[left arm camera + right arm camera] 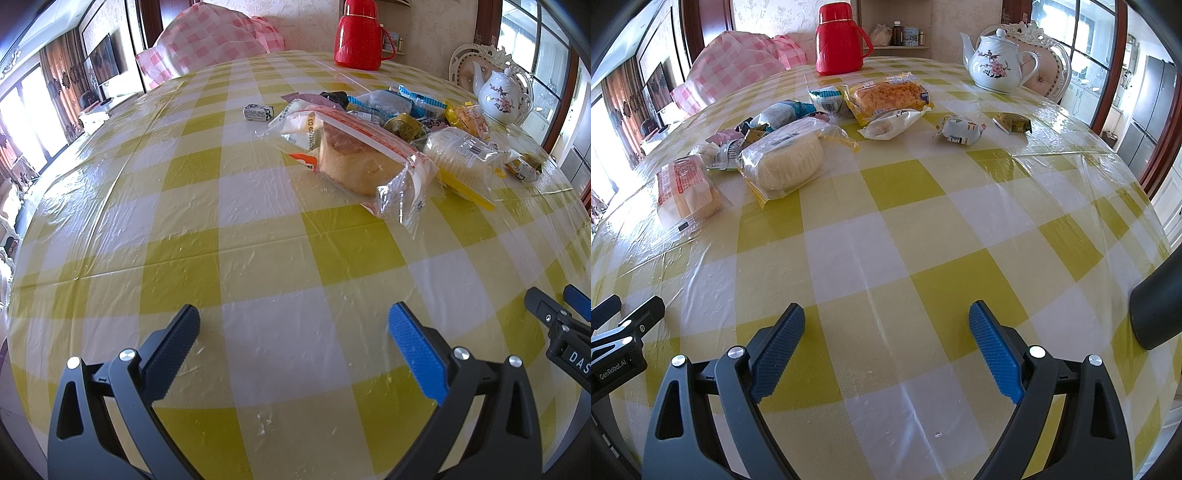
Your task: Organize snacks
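On checked tablecloth: perhaps a dozen snack packets, both grippers with jaws spread, empty.

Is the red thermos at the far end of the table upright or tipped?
Upright. The red thermos stands on its base on the checked tablecloth, cap on top, handle at its side, behind the snack packets.

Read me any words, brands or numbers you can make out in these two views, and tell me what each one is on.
"GenRobot.AI": on the left gripper body, seen in the right wrist view.
"DAS", cut off at the frame edge: on the right gripper body, seen in the left wrist view.
Cake wrapper: printed digits, seemingly a date code, too blurred to read.
Other snack wrappers and barcodes: too small or blurred.
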The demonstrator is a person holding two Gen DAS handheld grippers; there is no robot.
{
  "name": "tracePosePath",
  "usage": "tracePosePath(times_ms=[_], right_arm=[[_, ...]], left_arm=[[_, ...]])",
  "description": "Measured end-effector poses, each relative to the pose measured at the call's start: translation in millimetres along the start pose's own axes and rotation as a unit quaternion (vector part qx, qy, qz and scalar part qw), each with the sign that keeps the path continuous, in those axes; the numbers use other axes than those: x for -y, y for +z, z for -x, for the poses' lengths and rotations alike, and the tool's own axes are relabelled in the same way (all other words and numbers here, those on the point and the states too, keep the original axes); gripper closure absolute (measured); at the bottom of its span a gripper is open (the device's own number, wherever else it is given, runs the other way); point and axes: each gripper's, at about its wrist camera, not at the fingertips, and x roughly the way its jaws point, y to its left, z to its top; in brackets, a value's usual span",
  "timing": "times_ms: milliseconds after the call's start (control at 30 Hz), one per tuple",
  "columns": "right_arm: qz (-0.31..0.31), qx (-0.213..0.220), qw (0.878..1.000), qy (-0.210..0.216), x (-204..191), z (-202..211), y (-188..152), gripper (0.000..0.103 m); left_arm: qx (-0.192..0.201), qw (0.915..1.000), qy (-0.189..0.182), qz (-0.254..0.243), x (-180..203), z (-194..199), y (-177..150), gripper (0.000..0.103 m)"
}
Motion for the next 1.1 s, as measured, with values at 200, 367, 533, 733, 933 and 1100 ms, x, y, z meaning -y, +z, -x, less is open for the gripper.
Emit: tracePosePath(times_ms=[200,367,533,733,933,1100], right_arm=[[0.000,0.000,1.000,0.000,-0.2,0.0,0.0,0.016],[0.000,0.000,1.000,0.000,-0.2,0.0,0.0,0.016],[0.000,0.000,1.000,0.000,-0.1,0.1,0.0,0.016],[0.000,0.000,1.000,0.000,-0.1,0.1,-0.2,0.016],[0.000,0.000,1.000,0.000,0.0,0.0,-0.5,0.016],[0.000,0.000,1.000,0.000,0.0,0.0,-0.6,0.016]], left_arm=[[0.000,1.0000,0.000,0.000,0.0,0.0,0.0,0.001],[0.000,1.0000,0.000,0.000,0.0,0.0,0.0,0.001],[0.000,1.0000,0.000,0.000,0.0,0.0,0.0,0.001],[0.000,1.0000,0.000,0.000,0.0,0.0,0.0,0.001],[0.000,1.0000,0.000,0.000,0.0,0.0,0.0,0.001],[0.000,1.0000,0.000,0.000,0.0,0.0,0.0,0.001]])
